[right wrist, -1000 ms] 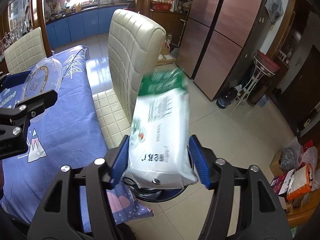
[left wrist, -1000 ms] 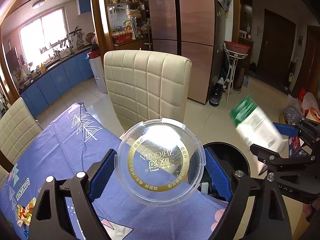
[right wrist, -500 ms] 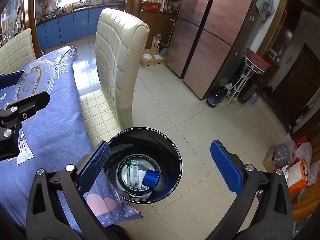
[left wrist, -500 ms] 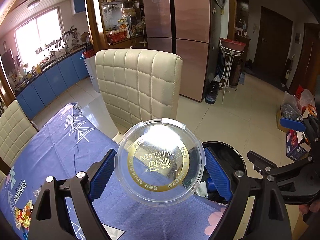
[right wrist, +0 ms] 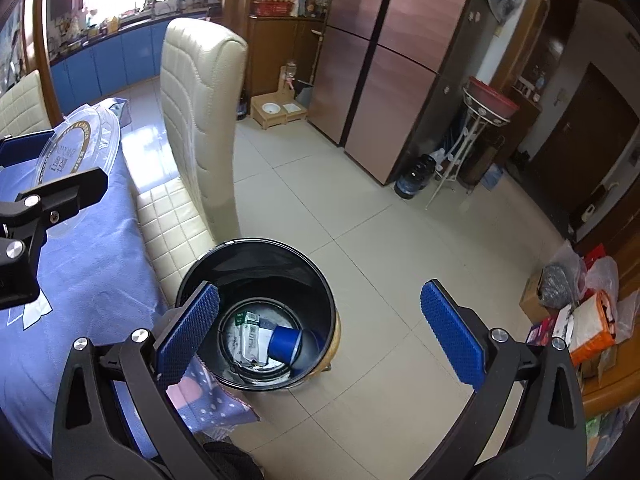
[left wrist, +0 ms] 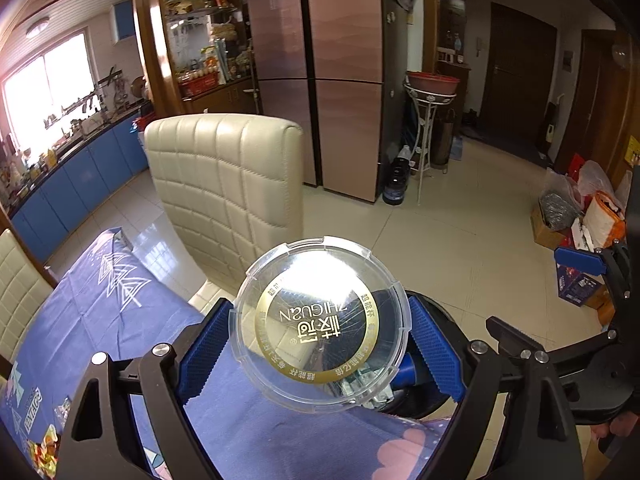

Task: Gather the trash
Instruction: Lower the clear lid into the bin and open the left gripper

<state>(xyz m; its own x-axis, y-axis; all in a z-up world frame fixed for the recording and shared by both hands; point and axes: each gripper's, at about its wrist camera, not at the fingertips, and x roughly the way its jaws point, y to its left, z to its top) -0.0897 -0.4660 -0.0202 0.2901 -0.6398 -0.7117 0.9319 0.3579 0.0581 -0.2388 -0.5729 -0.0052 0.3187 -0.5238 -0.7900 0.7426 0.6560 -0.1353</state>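
My left gripper [left wrist: 320, 344] is clamped on the clear round lid [left wrist: 320, 322], both blue pads pressing its rim, held at the near edge of the black bin [right wrist: 256, 308]. My right gripper [right wrist: 320, 332] hangs above that bin, jaws spread wide, nothing between them. A white packet [right wrist: 250, 338] and blue cup [right wrist: 286, 342] lie inside the bin

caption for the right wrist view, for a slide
Open right gripper above the black trash bin, white packet inside.
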